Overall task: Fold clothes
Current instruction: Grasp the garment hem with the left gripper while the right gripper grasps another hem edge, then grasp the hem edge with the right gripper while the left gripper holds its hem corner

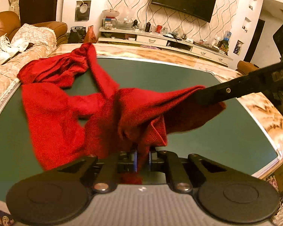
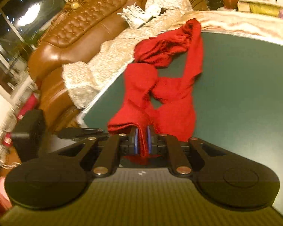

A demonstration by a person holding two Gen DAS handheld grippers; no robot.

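Observation:
A red knit garment (image 1: 66,101) lies crumpled and twisted across the green table top (image 1: 207,128). My left gripper (image 1: 142,161) is shut on a bunched part of its near edge. My right gripper (image 2: 142,141) is shut on another edge of the same garment (image 2: 171,98); in the left wrist view its black fingers (image 1: 207,96) reach in from the right and pinch the cloth, held a little above the table. The far sleeve end (image 1: 86,52) trails toward the table's back left corner.
A brown leather sofa (image 2: 81,28) with a cream throw (image 2: 111,50) and white shoes (image 1: 1,50) stands left of the table. A white TV cabinet (image 1: 160,39) with clutter and a wall TV (image 1: 184,0) stand behind. The table has a marbled rim (image 1: 262,111).

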